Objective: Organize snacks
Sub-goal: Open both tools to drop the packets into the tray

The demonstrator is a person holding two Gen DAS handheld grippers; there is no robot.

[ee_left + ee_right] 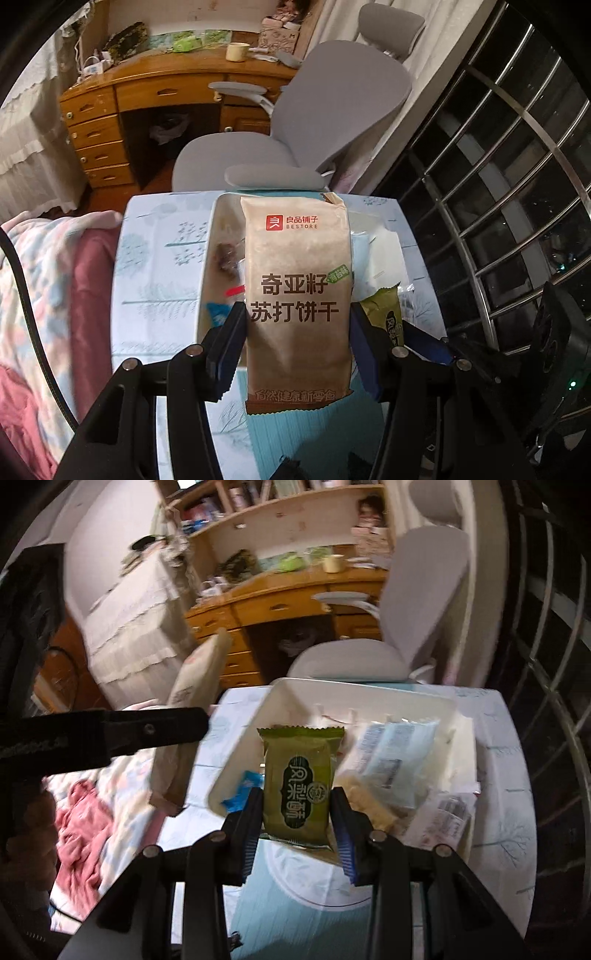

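Note:
My left gripper (299, 325) is shut on a tall brown cracker packet (299, 288) and holds it upright above the near-left part of a white bin (207, 266). The same packet (192, 701) and the left gripper arm show at the left of the right wrist view. My right gripper (297, 808) is shut on a small green pastry packet (299, 782), held at the near edge of the white bin (369, 698). The green packet (382, 314) also shows beside the brown one. Pale blue and white packets (395, 757) lie inside the bin.
The bin sits on a small table with a pale blue leaf-print cloth (155, 266). A grey office chair (332, 122) and a wooden desk (147, 99) stand beyond. A bed with pink bedding (44, 295) is at the left. A window grille (517, 166) is at the right.

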